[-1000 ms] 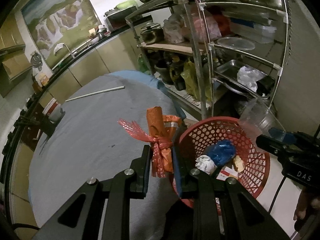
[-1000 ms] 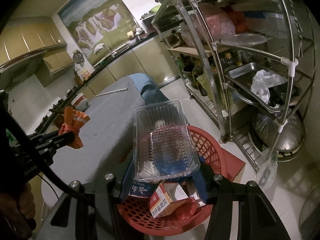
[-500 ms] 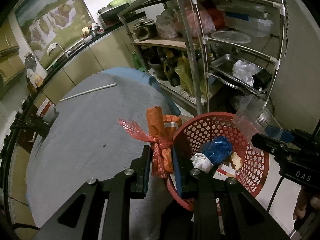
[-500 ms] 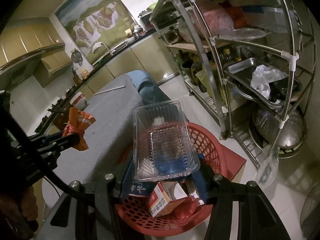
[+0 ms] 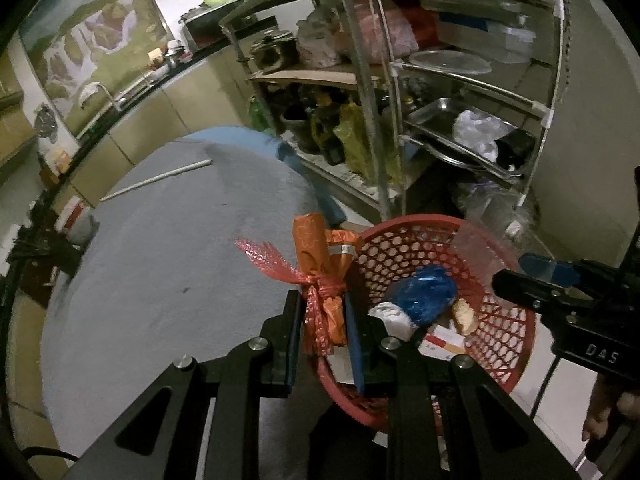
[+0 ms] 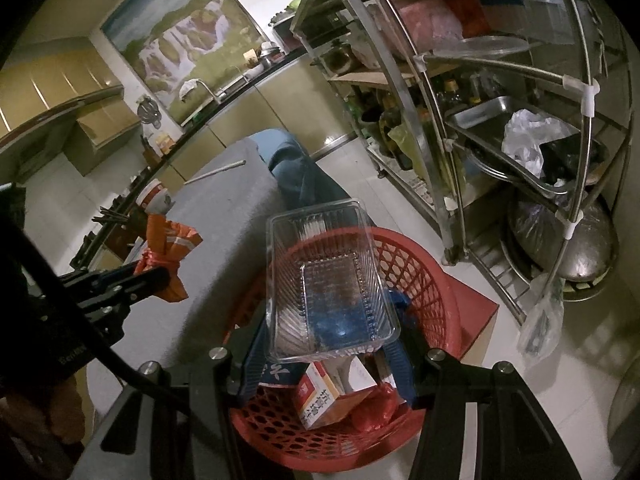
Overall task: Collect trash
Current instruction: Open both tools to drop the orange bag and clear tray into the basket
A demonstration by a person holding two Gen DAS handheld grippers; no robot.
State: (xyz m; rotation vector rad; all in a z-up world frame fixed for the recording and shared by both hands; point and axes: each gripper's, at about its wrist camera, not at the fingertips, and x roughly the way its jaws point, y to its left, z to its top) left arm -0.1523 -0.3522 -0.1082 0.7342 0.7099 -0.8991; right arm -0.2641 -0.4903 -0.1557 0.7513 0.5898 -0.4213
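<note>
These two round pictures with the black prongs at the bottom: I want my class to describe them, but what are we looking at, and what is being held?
A person holds a two-finger claw in each hand; a wide-angle camera on each looks forward along its fingers. The left claw grips an orange wrapper bundle tied with red netting, at the rim of a red basket. The right claw holds a clear plastic tray over that basket, which already contains a blue bag and a small carton. Beside it is a grey-covered table with a white stick, and behind stands a metal rack.
</note>
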